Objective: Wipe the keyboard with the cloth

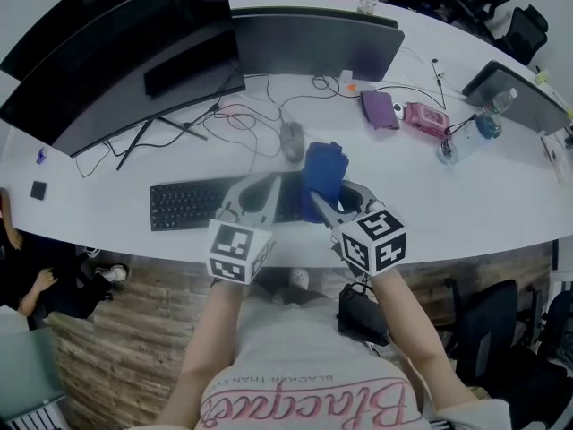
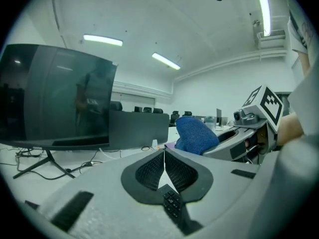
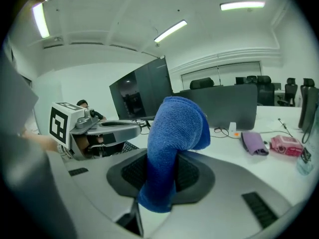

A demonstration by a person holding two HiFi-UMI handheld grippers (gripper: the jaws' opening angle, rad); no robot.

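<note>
A black keyboard (image 1: 183, 202) lies on the white desk near its front edge. My right gripper (image 1: 329, 197) is shut on a blue cloth (image 1: 324, 174), which stands up from the jaws over the keyboard's right end. The same blue cloth (image 3: 174, 143) fills the jaws in the right gripper view and droops forward. My left gripper (image 1: 261, 195) hovers just left of it, above the keyboard, jaws closed with nothing between them. In the left gripper view a strip of keyboard (image 2: 172, 203) shows below the closed left gripper (image 2: 164, 172), with the cloth (image 2: 195, 135) to the right.
A grey mouse (image 1: 292, 140) sits behind the keyboard. Two monitors (image 1: 134, 56) stand at the back with cables (image 1: 235, 119) trailing. A purple pouch (image 1: 379, 109), pink case (image 1: 426, 118) and water bottle (image 1: 467, 134) lie right. The desk edge (image 1: 295, 260) is right below the grippers.
</note>
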